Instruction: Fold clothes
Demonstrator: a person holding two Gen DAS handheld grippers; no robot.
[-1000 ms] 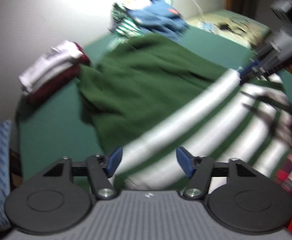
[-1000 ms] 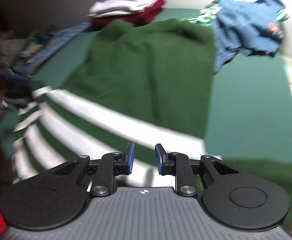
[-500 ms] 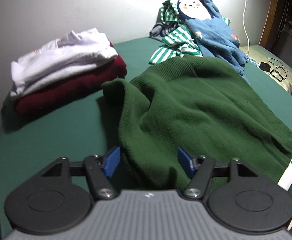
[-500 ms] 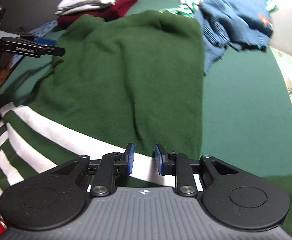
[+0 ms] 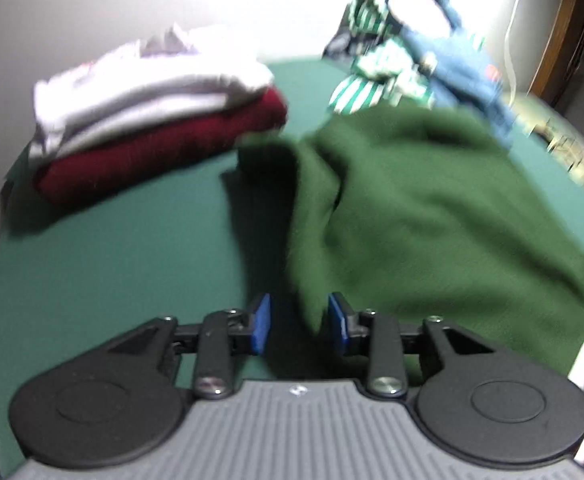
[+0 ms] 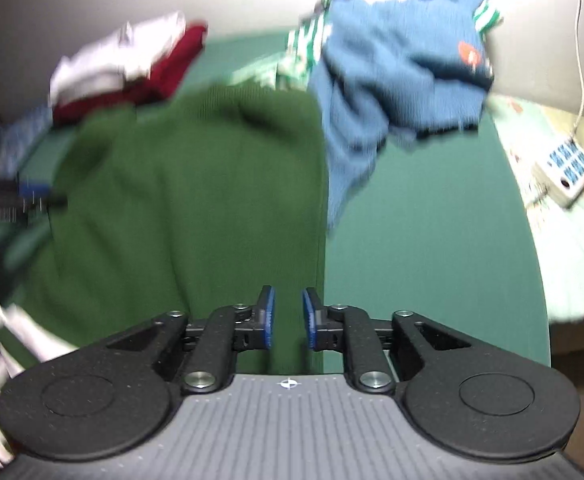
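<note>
Straddling the green sweater [image 5: 432, 216]'s near-left edge at btm centre of its frame, left gripper [image 5: 299, 322] has jaws apart, nothing pinched, probably closing (blurry). Right gripper [image 6: 287, 317], jaws narrowly apart, sits over sweater's right edge; sweater runs lengthwise toward folded stack [image 5: 151, 120] upper left.

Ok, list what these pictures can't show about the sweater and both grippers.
- Left wrist view: motion blur; whether the left gripper touches the sweater edge is unclear.
- Right wrist view: the gripper body hides the sweater's near hem under the right gripper.
- Right wrist view: the striped part is cut off by the left edge.
</note>
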